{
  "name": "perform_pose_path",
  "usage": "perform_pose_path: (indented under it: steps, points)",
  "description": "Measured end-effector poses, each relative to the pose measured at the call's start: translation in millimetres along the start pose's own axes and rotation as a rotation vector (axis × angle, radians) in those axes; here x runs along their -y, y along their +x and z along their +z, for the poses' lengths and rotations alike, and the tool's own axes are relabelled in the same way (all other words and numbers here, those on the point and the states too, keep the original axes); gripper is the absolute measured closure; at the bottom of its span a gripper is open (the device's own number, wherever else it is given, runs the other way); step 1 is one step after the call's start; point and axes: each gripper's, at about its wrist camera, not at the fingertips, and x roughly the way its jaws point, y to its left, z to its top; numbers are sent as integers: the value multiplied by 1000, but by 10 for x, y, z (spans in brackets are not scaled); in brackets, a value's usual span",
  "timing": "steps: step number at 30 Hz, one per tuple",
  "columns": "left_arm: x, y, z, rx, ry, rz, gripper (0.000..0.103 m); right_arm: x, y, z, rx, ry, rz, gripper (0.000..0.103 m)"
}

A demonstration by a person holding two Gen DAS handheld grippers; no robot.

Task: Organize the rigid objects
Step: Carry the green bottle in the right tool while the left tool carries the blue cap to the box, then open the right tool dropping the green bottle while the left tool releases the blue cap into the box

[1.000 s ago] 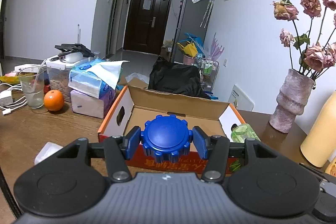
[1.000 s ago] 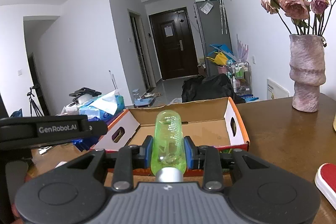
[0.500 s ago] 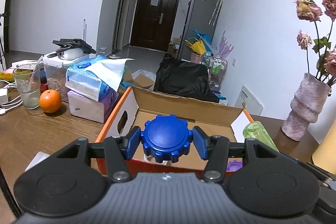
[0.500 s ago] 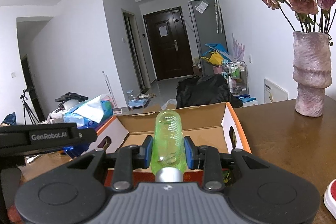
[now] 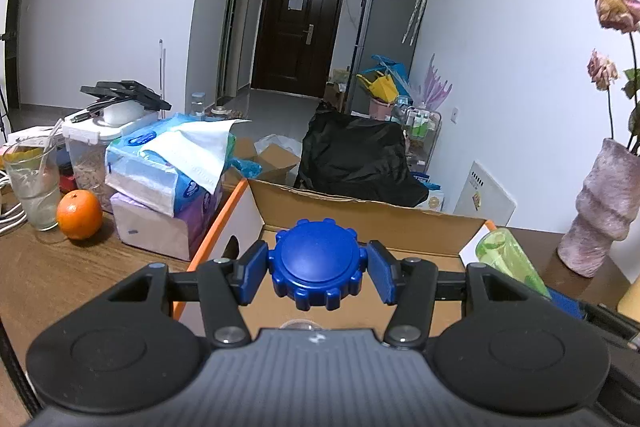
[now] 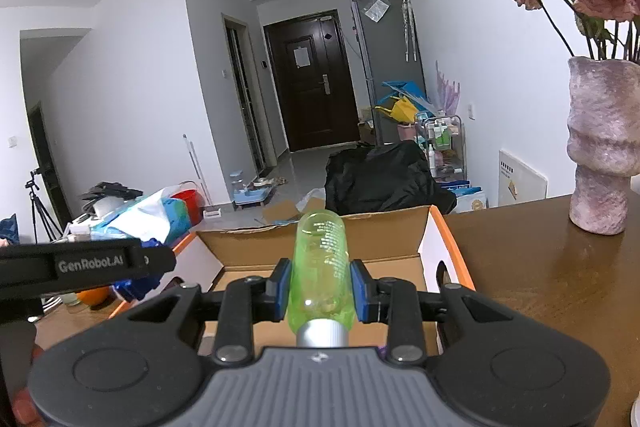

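While both hover over the open orange-edged cardboard box [image 5: 362, 215] on the brown wooden tabletop [image 6: 552, 275], the left tool [image 5: 317, 269] clamps a ridged blue plastic cap [image 5: 318, 263], and the right tool [image 6: 320, 291] clamps a translucent green silver-necked bottle [image 6: 322, 267].

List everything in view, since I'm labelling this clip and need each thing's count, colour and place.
Cardboard box: one, brown with orange edges, open on the table ahead.
Lid: one, blue, between left pads.
Bottle: one, green, between right pads.
Orange: one, left of tissue packs.
Tissue packs: stacked, blue and purple, left of box.
Glass: one, clear, beside orange.
Vase: one, pink, holding roses, right.
Table: one, brown wood.
Left gripper: black, blue pads.
Right gripper: black, blue pads.
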Motion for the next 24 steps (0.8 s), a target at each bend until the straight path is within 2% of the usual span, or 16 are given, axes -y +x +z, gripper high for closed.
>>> perform_pose_path:
  steps: [14, 21, 22, 24]
  points:
    - [91, 426, 58, -24, 68, 42, 48, 42, 415, 132, -32, -2, -44, 73]
    - [78, 507, 73, -29, 87, 58, 47, 63, 519, 106, -75, -11, -62, 73]
    - [78, 507, 72, -28, 94, 62, 45, 69, 530, 101, -89, -13, -73, 73]
    - [59, 501, 80, -21, 99, 70, 25, 89, 520, 105, -89, -13, -99, 69]
